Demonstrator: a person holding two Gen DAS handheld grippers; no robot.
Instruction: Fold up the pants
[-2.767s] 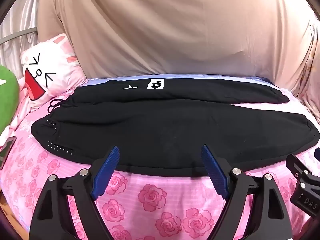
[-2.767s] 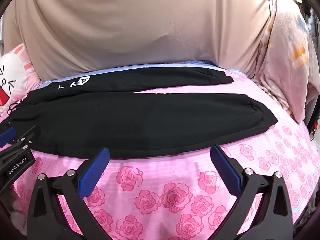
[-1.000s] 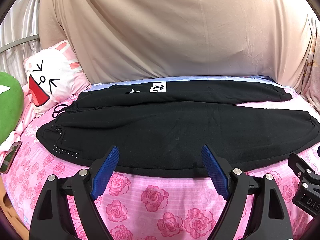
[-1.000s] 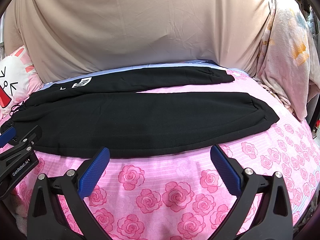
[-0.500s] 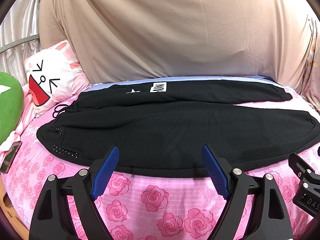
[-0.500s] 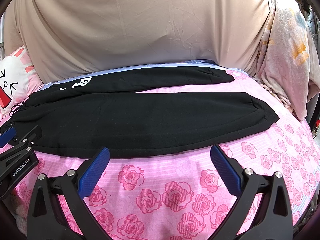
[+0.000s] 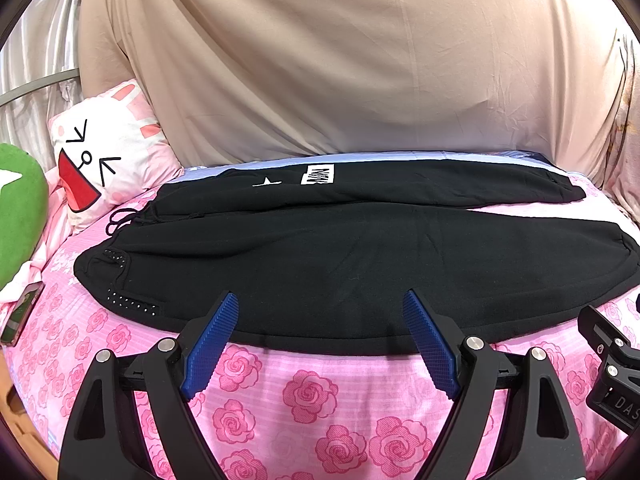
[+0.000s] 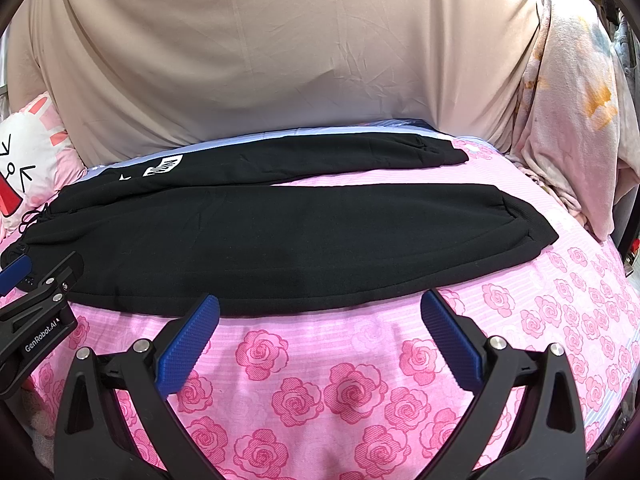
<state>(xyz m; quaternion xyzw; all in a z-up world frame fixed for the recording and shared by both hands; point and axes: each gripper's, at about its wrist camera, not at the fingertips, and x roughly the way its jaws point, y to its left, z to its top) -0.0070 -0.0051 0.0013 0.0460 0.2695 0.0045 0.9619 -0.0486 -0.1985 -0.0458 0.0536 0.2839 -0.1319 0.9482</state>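
Observation:
Black pants [image 7: 320, 264] lie flat across the pink rose bedsheet [image 7: 312, 396], waistband and drawstring at the left, both legs stretching right. The far leg bears a white patch [image 7: 317, 176]. In the right wrist view the same pants [image 8: 280, 240] end in two cuffs at the right. My left gripper [image 7: 320, 312] hovers open over the near hem of the pants with nothing between its blue pads. My right gripper [image 8: 320, 312] also stands open, just short of the near hem, over the sheet. Each gripper shows at the edge of the other's view.
A beige cloth [image 7: 340, 60] hangs behind the bed. A white rabbit-face pillow [image 7: 104, 156] and a green cushion [image 7: 18, 216] sit at the left, with a phone [image 7: 22, 314] lying near the bed's left edge. A pale patterned blanket [image 8: 576, 120] drapes at the right.
Since the oldest frames both views have pulled back slightly from the pants. Over the last second nothing has moved.

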